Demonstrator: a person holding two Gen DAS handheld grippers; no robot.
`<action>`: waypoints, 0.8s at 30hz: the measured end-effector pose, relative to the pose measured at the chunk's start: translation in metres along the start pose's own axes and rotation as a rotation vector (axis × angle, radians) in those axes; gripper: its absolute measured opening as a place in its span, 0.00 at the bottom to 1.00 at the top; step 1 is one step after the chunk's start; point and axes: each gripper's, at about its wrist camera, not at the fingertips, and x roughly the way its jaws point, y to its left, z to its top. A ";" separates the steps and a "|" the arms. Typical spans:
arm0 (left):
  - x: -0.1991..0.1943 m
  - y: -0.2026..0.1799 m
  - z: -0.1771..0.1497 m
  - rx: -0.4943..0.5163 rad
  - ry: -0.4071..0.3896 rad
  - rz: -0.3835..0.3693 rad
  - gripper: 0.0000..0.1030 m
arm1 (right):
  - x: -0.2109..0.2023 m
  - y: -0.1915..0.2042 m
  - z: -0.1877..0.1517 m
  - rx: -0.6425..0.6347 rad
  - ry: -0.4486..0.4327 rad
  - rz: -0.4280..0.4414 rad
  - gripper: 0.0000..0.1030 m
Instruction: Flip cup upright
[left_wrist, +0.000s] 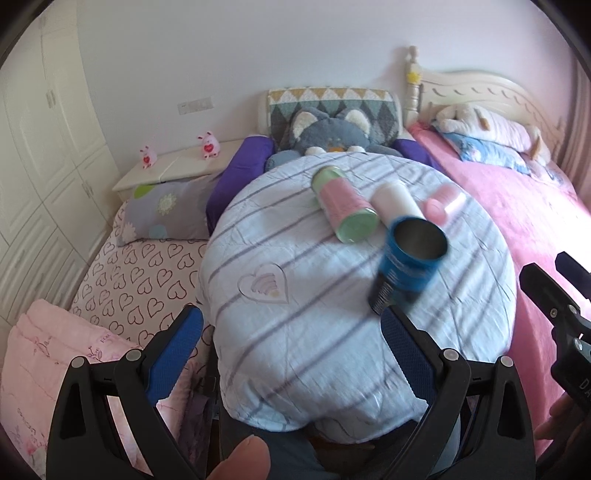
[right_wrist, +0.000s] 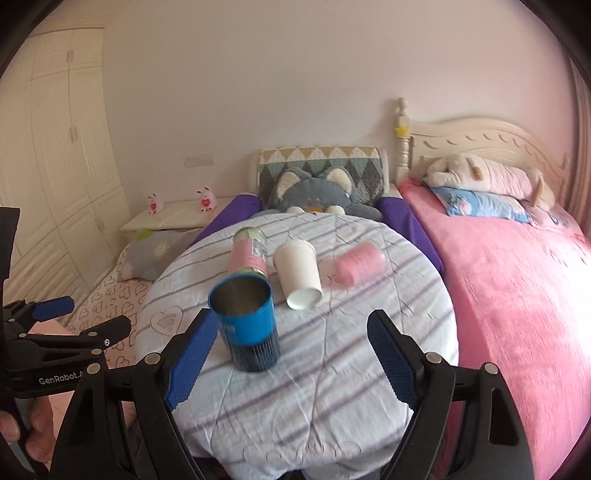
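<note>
Plainly, both claws are spread wide and grip nothing. In the right wrist view the right claw (right_wrist: 291, 354) frames the near edge of the round counter (right_wrist: 332, 387), which is draped in a striped cloth, and the left claw (left_wrist: 291, 350) does the same from its own side.

Nearest to them stands the blue cup (right_wrist: 245, 326), mouth up, metal lining showing inside. In the right wrist view it sits just inside the right claw's left finger (right_wrist: 192, 360); whether it touches that finger I cannot tell. In the left wrist view the same cup (left_wrist: 408, 258) looks blurred and a little tilted, just beyond the left claw's right finger.

I judge that this cup is already righted, so the step in hand is choosing the next one. Just behind it lie three more on their sides: the pink can with green ends (right_wrist: 249, 254), the white paper cup (right_wrist: 299, 273) with its closed base toward the camera, and, further right and apart from the others, the pink cup (right_wrist: 360, 266).

The next move probably calls for reaching past the blue cup without knocking it, closing across the body of one lying cup, then lifting and turning it mouth-up. The soft, wrinkled cloth could let a light cup tip again.
</note>
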 end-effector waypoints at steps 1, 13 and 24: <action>-0.006 -0.004 -0.004 0.009 -0.011 -0.002 0.96 | -0.008 -0.002 -0.006 0.014 0.000 -0.012 0.82; -0.059 -0.019 -0.054 0.026 -0.125 0.024 0.96 | -0.060 -0.007 -0.042 0.049 -0.051 -0.063 0.82; -0.075 -0.016 -0.066 0.011 -0.168 0.027 0.96 | -0.075 0.002 -0.053 0.025 -0.082 -0.063 0.82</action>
